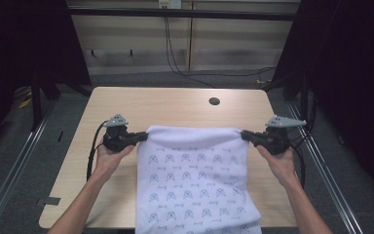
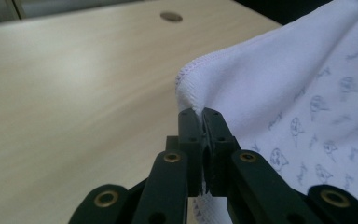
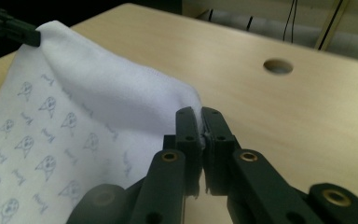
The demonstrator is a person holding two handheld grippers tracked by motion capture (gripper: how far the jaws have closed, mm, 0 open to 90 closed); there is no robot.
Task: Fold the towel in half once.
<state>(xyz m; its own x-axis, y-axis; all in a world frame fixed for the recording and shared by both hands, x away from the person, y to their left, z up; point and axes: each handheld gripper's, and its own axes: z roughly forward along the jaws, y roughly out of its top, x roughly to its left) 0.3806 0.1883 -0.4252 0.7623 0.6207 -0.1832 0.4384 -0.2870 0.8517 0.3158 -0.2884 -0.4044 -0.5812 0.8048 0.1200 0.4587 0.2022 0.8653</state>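
A white cloth [image 1: 195, 175] printed with small grey figures is held up by its two far corners over the wooden table [image 1: 160, 105], and its near end hangs past the front edge. My left gripper [image 1: 143, 137] is shut on the cloth's left corner, with the hem pinched between its jaws [image 2: 200, 114]. My right gripper [image 1: 246, 135] is shut on the right corner [image 3: 200, 114]. The cloth [image 2: 298, 93] stretches between them, and the cloth [image 3: 84, 107] runs off to the left gripper's tip [image 3: 25, 35].
A round cable hole [image 1: 214, 101] sits in the table beyond the cloth, also seen as the hole [image 2: 171, 17] and the hole [image 3: 278, 66]. Bare tabletop lies at the far half and left side. Black curtains and metal rails flank the table.
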